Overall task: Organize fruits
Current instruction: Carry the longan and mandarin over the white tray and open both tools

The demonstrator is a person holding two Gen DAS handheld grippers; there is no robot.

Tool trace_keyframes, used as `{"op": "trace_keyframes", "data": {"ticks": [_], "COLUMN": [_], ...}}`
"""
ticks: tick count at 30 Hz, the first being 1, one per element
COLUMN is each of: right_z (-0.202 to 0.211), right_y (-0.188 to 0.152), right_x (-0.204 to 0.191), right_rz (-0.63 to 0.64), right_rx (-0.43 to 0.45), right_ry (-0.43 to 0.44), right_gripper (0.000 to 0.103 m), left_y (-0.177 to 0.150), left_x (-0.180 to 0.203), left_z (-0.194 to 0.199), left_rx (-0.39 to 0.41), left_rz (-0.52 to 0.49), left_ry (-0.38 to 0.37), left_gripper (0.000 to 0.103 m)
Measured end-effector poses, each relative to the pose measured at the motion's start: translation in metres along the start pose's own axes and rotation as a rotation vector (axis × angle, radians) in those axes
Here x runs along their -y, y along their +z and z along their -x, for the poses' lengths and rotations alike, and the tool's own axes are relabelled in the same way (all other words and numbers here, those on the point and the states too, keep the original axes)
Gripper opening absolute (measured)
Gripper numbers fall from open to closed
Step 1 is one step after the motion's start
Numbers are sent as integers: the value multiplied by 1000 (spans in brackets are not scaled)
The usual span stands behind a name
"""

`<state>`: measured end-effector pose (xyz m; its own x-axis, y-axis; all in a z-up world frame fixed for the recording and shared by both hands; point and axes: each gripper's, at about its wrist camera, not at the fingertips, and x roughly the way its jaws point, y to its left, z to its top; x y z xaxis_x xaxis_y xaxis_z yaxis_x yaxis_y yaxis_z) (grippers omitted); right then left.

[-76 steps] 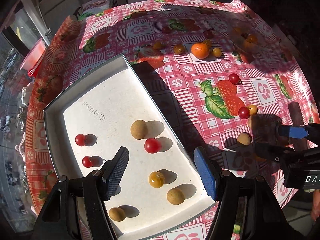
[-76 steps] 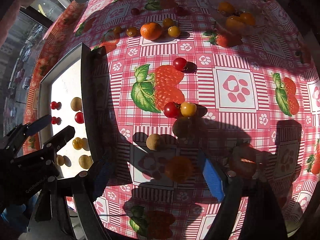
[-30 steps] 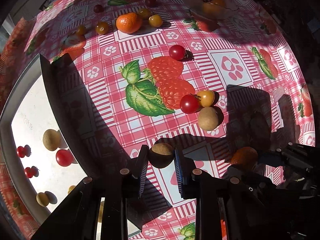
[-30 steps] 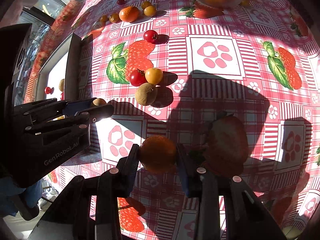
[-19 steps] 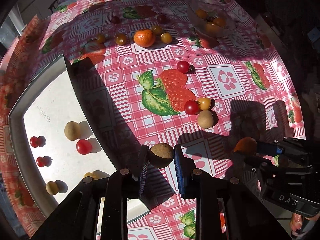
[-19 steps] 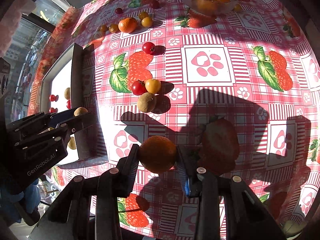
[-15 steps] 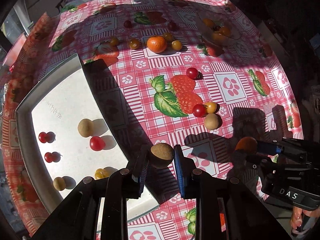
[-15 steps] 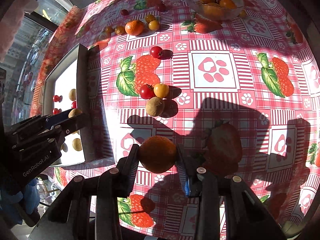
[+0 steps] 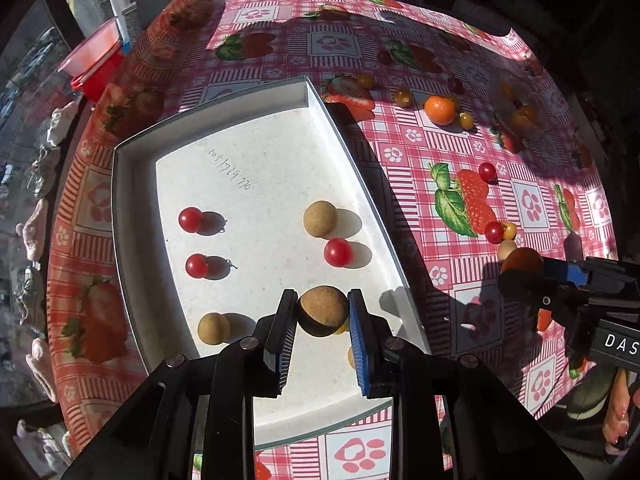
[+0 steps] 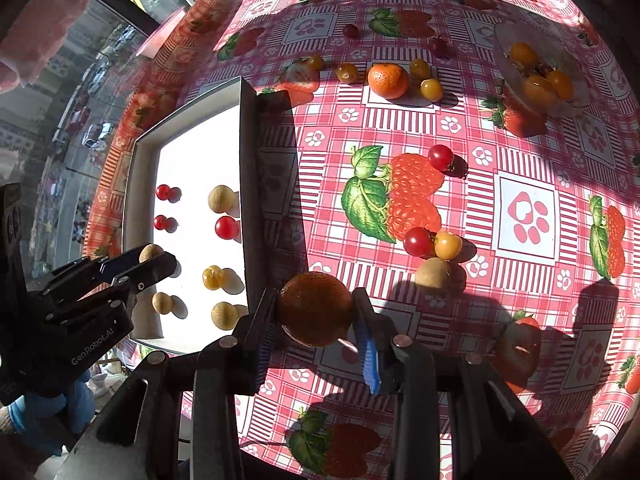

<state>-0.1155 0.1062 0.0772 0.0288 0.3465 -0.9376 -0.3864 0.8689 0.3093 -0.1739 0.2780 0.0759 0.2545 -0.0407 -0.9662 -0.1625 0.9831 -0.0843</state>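
My left gripper point(image 9: 322, 314) is shut on a small brown round fruit point(image 9: 322, 309) and hangs over the near part of the white tray point(image 9: 120, 208). Three red cherry tomatoes, one of them point(image 9: 191, 219), and several brown and yellow fruits lie in the tray. My right gripper point(image 10: 315, 314) is shut on an orange mandarin point(image 10: 315, 307), above the tablecloth just right of the tray's point(image 10: 248, 184) right wall. In the right wrist view the left gripper point(image 10: 150, 258) shows over the tray with its brown fruit point(image 10: 149, 252).
Loose on the checked tablecloth are a brown fruit point(image 10: 432, 274), two red tomatoes point(image 10: 418, 241), a yellow one point(image 10: 448, 245) and a second mandarin point(image 10: 385, 75) among small fruits. A glass bowl point(image 10: 568, 60) with orange fruit stands far right. A red basin point(image 9: 94, 68) sits beyond the table's left edge.
Both grippers rose and travelled left with their fruit. The left one went from above the tablecloth to above the tray; the right one came up beside the tray's right wall.
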Motion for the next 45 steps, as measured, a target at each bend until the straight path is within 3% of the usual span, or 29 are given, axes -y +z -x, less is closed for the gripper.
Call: {"op": "trace_keyframes", "data": {"ticks": [14,22,37,40,42,43,45], "right_z": [-52,-89,-126,-127,-127,-126,-121], "right_y": [72,107,114,115,117,117,117], "right_x": [-83,-106,-123,-125,-128,-128,-129], "right_rz": [106,164,267,263,255,254,247], "right_rx": [-49,-79,-129,-141,-145,-143,-138], "right_ry": [78,23,-99,-75,-51,-46,-21], "right_gripper": [40,40,42,55,61,63,72], "left_y": [-5,-7,-9,-11,-11,-15,-15], "left_x": [-34,-44,-38,-32,-29,-25,-25], "left_z": [-32,-43,-63,-65,-65,-66,-57], "left_rx": [-30,-40,-60,-63,-63,-54,-14], "left_rz": [44,91,70,64,60,61,62], "left_ry": [33,34,50,60,63,67,94], "left_gripper": [27,27,27,28,38,63,78]}}
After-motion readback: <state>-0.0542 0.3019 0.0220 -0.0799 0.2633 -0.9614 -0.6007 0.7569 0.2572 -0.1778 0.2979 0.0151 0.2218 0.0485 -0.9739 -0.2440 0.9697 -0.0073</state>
